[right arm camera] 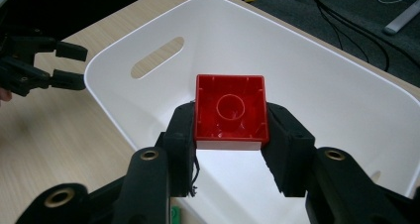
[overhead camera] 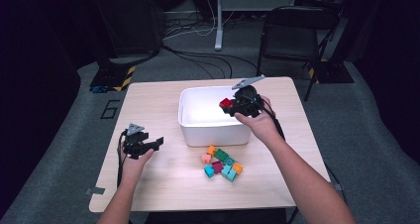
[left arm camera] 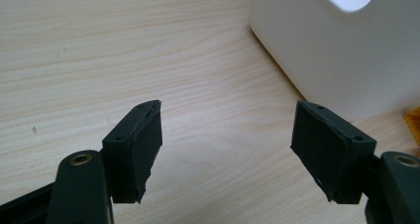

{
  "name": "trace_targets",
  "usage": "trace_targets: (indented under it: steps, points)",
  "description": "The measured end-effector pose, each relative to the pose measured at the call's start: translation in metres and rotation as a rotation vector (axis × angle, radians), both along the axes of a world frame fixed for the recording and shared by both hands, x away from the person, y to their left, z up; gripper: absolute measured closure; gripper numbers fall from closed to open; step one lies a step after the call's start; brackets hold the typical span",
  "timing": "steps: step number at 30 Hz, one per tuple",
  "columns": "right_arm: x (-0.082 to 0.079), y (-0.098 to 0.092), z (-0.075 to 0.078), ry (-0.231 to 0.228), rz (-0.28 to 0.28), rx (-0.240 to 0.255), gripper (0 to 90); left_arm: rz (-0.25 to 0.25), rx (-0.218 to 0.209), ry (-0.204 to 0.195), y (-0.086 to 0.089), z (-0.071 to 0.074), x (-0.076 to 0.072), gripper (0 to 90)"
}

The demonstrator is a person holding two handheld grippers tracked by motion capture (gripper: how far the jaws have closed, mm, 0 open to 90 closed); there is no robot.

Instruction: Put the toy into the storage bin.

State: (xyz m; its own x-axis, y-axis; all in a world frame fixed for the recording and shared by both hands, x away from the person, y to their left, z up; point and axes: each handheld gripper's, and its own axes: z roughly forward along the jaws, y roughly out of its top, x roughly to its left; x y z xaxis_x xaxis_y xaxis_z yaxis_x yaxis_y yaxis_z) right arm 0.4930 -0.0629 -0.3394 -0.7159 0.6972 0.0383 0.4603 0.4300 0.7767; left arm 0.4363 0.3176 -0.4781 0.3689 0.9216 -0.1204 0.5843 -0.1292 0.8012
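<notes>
My right gripper (overhead camera: 227, 105) (right arm camera: 230, 127) is shut on a red brick (overhead camera: 226, 103) (right arm camera: 230, 110), holding it underside up above the right part of the white bin (overhead camera: 184, 110) (right arm camera: 317, 70). The bin's floor beneath it looks bare. My left gripper (overhead camera: 157, 142) (left arm camera: 225, 149) hovers over the table to the left of the bin, jaws wide apart with bare wood between them. In the right gripper view the left gripper (right arm camera: 72, 65) shows beyond the bin's handle slot. A pile of several coloured bricks (overhead camera: 222, 163) lies in front of the bin.
The bin's near wall (left arm camera: 346, 50) stands just right of my left gripper, with an orange brick (left arm camera: 413, 122) at its foot. A green brick (right arm camera: 174, 214) peeks out below the right gripper. A folding chair (overhead camera: 292, 30) and cables are on the floor behind the table.
</notes>
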Motion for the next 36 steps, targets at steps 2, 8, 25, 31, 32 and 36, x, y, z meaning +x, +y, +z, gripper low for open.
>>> trace_targets:
  steps: [2, 8, 25, 31, 32, 36]
  points:
    - [0.007, 0.004, -0.002, 0.015, 0.004, 0.006, 58.3, 0.004, 0.000, 0.000, 0.000, 0.000, 0.000, 27.8]
    - [0.028, 0.012, -0.010, 0.031, -0.005, 0.004, 58.4, 0.015, -0.013, 0.001, 0.003, 0.000, 0.001, 27.9]
    - [0.066, 0.034, -0.022, 0.015, -0.007, -0.022, 58.4, 0.012, -0.017, -0.004, 0.003, 0.001, 0.001, 28.0]
    - [0.073, 0.043, -0.024, -0.001, 0.014, -0.053, 58.4, 0.014, -0.020, -0.004, 0.004, 0.001, 0.001, 28.2]
    - [0.075, 0.045, -0.024, -0.002, 0.020, -0.065, 58.4, 0.015, -0.021, -0.004, 0.004, 0.001, 0.001, 28.2]
    - [0.078, 0.051, -0.025, 0.009, 0.019, -0.070, 58.3, 0.015, -0.022, -0.001, 0.004, 0.000, 0.001, 28.2]
